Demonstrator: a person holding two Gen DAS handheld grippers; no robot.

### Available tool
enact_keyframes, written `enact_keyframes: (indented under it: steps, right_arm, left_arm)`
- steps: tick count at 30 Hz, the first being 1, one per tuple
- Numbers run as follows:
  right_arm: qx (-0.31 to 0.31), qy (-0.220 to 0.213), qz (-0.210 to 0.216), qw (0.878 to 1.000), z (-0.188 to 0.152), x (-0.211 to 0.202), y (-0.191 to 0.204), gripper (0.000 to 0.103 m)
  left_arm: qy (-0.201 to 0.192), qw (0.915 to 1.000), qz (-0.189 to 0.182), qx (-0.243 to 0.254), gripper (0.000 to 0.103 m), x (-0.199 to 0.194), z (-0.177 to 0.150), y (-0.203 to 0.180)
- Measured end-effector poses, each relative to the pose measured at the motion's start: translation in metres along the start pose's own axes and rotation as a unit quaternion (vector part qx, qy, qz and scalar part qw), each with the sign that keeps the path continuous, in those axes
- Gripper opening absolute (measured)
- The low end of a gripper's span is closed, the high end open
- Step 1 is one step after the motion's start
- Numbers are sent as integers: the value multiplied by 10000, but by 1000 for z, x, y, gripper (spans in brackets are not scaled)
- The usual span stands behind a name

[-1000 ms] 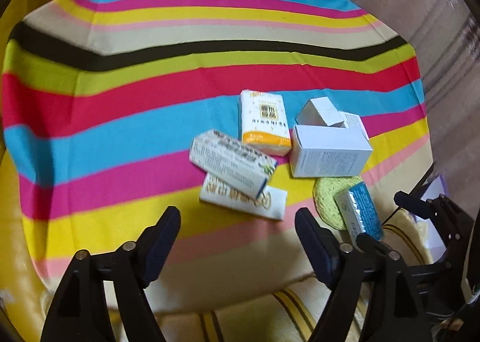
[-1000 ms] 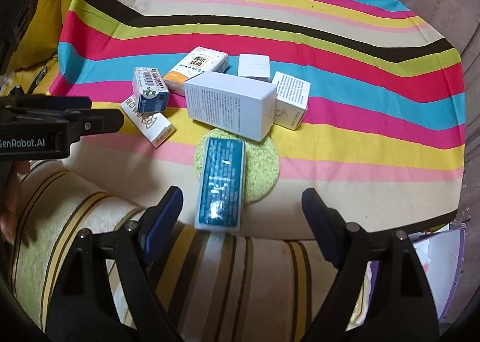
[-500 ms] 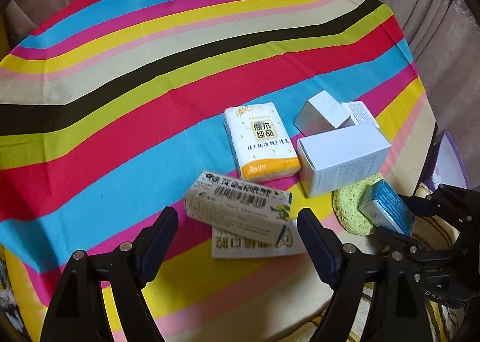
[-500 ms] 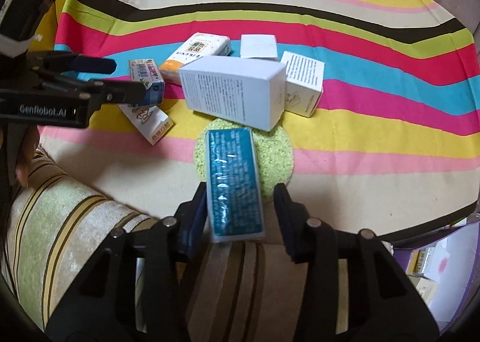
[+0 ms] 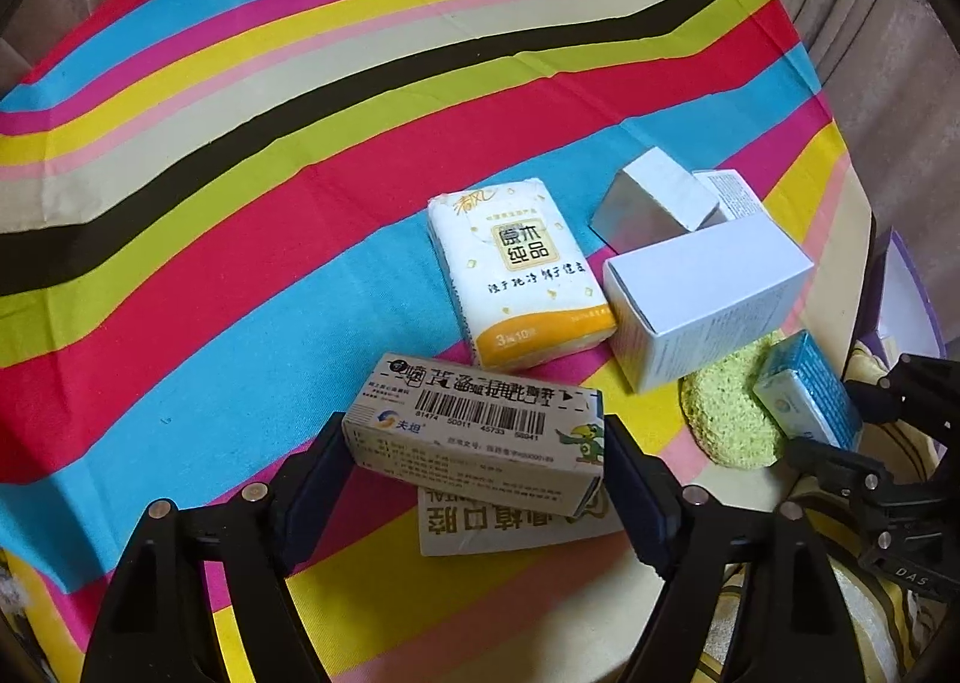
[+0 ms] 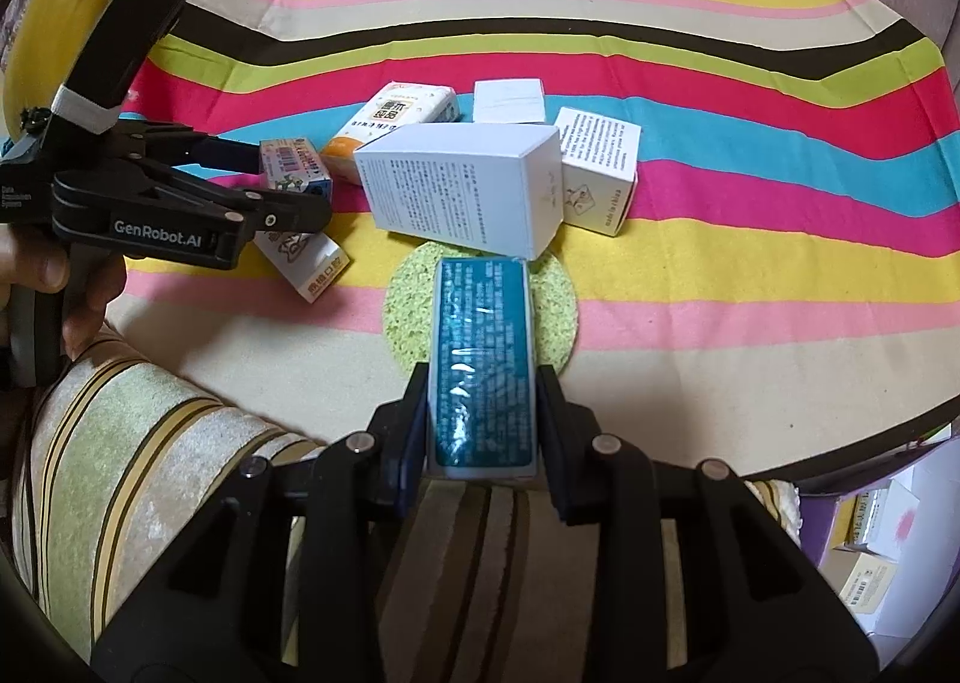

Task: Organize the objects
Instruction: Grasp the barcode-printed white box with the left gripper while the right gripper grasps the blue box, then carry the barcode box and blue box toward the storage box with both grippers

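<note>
My left gripper (image 5: 474, 479) is shut on a barcoded medicine box (image 5: 474, 431), which rests over a flat white box (image 5: 516, 524). My right gripper (image 6: 483, 431) is shut on a teal box (image 6: 483, 353), whose far end lies over a round green sponge (image 6: 408, 299). The teal box (image 5: 807, 392) and the right gripper also show at the right edge of the left wrist view. A tissue pack (image 5: 519, 269), a large white box (image 5: 708, 293) and a small white box (image 5: 654, 200) lie on the striped cloth (image 5: 240, 203). The left gripper (image 6: 288, 203) shows in the right wrist view.
The striped cloth covers a round table (image 6: 660, 383). A striped cushion (image 6: 150, 473) lies below the table's front edge. A yellow seat (image 6: 66, 5) is at far left. A purple box (image 6: 870, 533) with small items stands at lower right.
Both grippers have moved forward and closed: the left onto the barcoded medicine box, the right onto the teal box. The other boxes have not moved.
</note>
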State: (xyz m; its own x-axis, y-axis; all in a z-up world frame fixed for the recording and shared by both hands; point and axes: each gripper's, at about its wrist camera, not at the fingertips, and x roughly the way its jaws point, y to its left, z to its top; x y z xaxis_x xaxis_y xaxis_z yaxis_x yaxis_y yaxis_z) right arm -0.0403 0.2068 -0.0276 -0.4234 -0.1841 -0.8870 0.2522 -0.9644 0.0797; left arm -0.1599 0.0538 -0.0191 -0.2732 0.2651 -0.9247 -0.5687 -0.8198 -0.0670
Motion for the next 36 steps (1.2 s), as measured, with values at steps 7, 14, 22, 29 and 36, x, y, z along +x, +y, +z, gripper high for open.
enact_keyframes:
  steps: [7,14,22,29,36]
  right_arm:
    - [57,-140,-48,9999,-1,-5,-3,37]
    - [168,-286,-109,9994,-3,-13,-7,37]
    - [367,-411,-139,9984,-1,-21,-16,37]
    - [540,-386,-238,9975,0,-22,-22,37]
    - [631,-339,-352,9968,-3,-23,-25,37]
  left_arm:
    - [-202,9995,252,34,80,-28,-10,-20]
    - [-550,9973,359,-319,80,-66,-24,-46]
    - [-802,9959,220,-347,80,-78,-33,-63]
    - [-858,9953,-35,-442,80,-70,-34,-65]
    - [-867,9950,-70,-486,80,-63,-34,-73]
